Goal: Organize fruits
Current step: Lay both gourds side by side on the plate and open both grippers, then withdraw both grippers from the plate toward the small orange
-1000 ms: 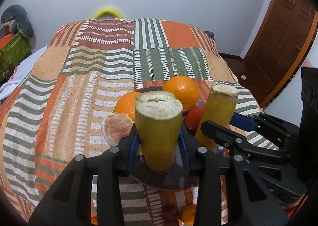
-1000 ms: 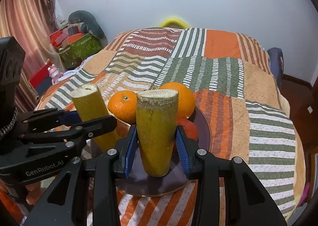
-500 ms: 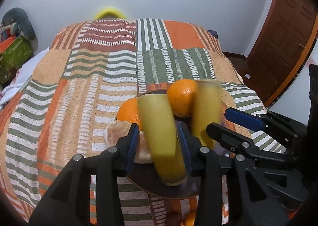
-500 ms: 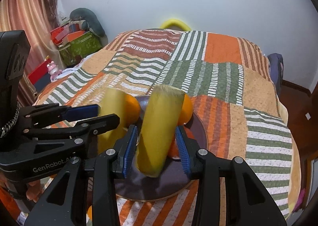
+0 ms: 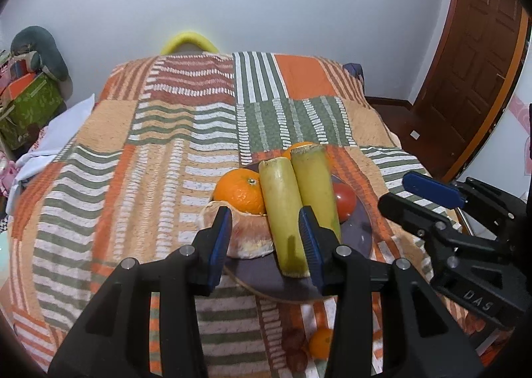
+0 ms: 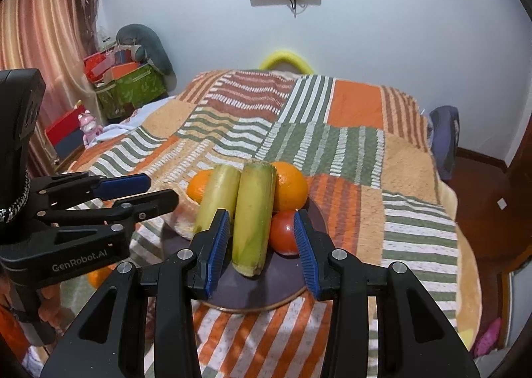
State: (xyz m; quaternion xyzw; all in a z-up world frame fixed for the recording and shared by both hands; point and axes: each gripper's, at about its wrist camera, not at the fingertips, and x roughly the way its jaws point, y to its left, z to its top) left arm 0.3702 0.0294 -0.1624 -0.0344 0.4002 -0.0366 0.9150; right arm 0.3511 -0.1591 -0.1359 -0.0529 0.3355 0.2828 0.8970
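Two yellow-green cut stalk pieces lie side by side on the dark round plate (image 5: 359,228), the left piece (image 5: 282,218) and the right piece (image 5: 316,188) leaning against the fruit behind. On the plate are also two oranges (image 5: 239,193), a red tomato (image 5: 344,200) and a peeled citrus half (image 5: 246,238). My left gripper (image 5: 264,238) hangs open just above the near end of the left piece, pads off it. My right gripper (image 6: 262,241) is open over the right piece (image 6: 252,218), with the tomato (image 6: 282,235) behind its right finger.
The plate (image 6: 266,291) rests near the front edge of a bed with a striped patchwork cover (image 5: 166,161). A small orange (image 5: 321,341) and reddish fruits (image 5: 294,348) lie in front of the plate. Boxes (image 6: 129,88) stand far left, a wooden door (image 5: 472,72) right.
Both stalk pieces stood upright in the shut grippers; now they lie on the plate. Both grippers have let go, opened a little and drawn up and back.
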